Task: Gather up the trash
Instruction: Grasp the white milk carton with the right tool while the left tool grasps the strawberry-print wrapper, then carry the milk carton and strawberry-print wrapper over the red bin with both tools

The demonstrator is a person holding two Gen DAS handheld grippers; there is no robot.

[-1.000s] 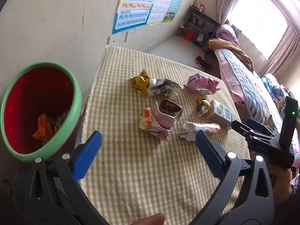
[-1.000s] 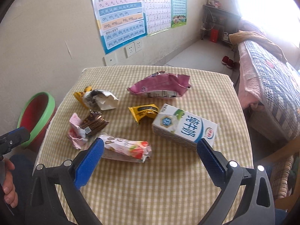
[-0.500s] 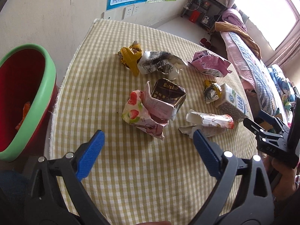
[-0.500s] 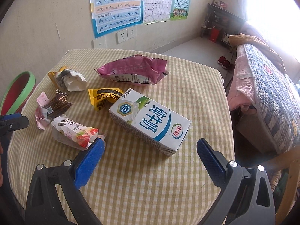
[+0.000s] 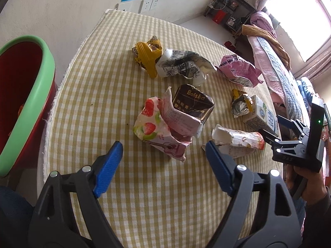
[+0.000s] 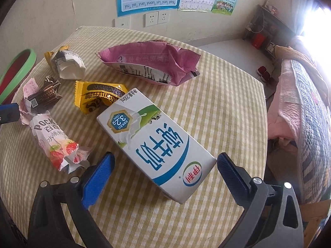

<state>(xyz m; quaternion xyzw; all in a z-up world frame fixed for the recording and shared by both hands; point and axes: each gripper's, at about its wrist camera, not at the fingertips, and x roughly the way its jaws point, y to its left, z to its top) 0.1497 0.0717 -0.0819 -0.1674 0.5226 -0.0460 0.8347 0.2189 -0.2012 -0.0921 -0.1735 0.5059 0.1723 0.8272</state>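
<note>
Several pieces of trash lie on the checked tablecloth (image 5: 103, 86). My left gripper (image 5: 163, 146) is open just in front of a strawberry-print wrapper (image 5: 157, 132) with a brown Baisha pack (image 5: 192, 103) against it. My right gripper (image 6: 165, 163) is open, its fingers on either side of the near end of a white and blue milk carton (image 6: 157, 142). A Pocky wrapper (image 6: 55, 142), a yellow candy wrapper (image 6: 95, 97) and a pink bag (image 6: 151, 62) lie beyond. The right gripper also shows in the left wrist view (image 5: 277, 132).
A red bin with a green rim (image 5: 24, 103) stands left of the table, some trash inside. A yellow wrapper (image 5: 148, 56) and crumpled black-and-white paper (image 5: 182, 66) lie further back. A wall with posters and sockets (image 6: 157, 17) is behind; a bed (image 6: 306, 107) is to the right.
Both grippers have moved forward and down towards the table. The left has swung from the bin to the strawberry wrapper; the right has closed in around the milk carton. Both stay open.
</note>
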